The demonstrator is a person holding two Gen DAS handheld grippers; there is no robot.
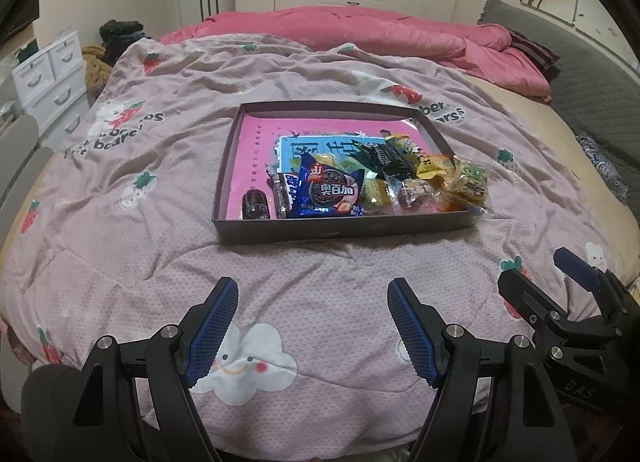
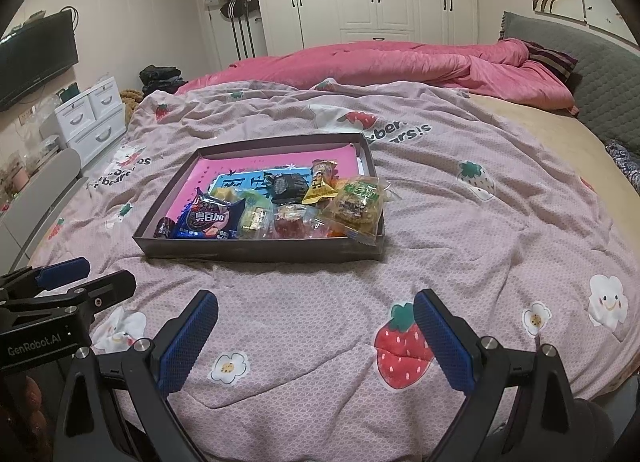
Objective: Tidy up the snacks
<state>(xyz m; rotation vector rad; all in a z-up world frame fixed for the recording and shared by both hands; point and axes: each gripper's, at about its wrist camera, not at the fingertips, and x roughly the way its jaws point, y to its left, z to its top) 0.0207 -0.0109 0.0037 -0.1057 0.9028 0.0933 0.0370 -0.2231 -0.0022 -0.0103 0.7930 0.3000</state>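
A shallow dark box (image 1: pixel 340 229) with a pink lining lies on the bed, also in the right wrist view (image 2: pixel 256 252). Several snack packets fill its near half: a blue cookie pack (image 1: pixel 328 192) (image 2: pixel 208 218), a small dark roll (image 1: pixel 256 204), a black packet (image 1: pixel 380 156) (image 2: pixel 290 182), a yellow packet (image 1: pixel 430 166) (image 2: pixel 320 190), and a clear bag of green-labelled biscuits (image 1: pixel 468 182) (image 2: pixel 356 206) resting over the right corner. My left gripper (image 1: pixel 312 294) is open and empty, short of the box. My right gripper (image 2: pixel 316 304) is open and empty, also short of it.
The bed is covered by a pink-grey strawberry quilt (image 1: pixel 160 246) with a rumpled pink duvet (image 1: pixel 360 30) behind. White drawers (image 2: pixel 92 118) stand at the left, a grey headboard (image 2: pixel 600 74) at the right. The other gripper shows at each view's edge: (image 1: pixel 580 294), (image 2: pixel 60 282).
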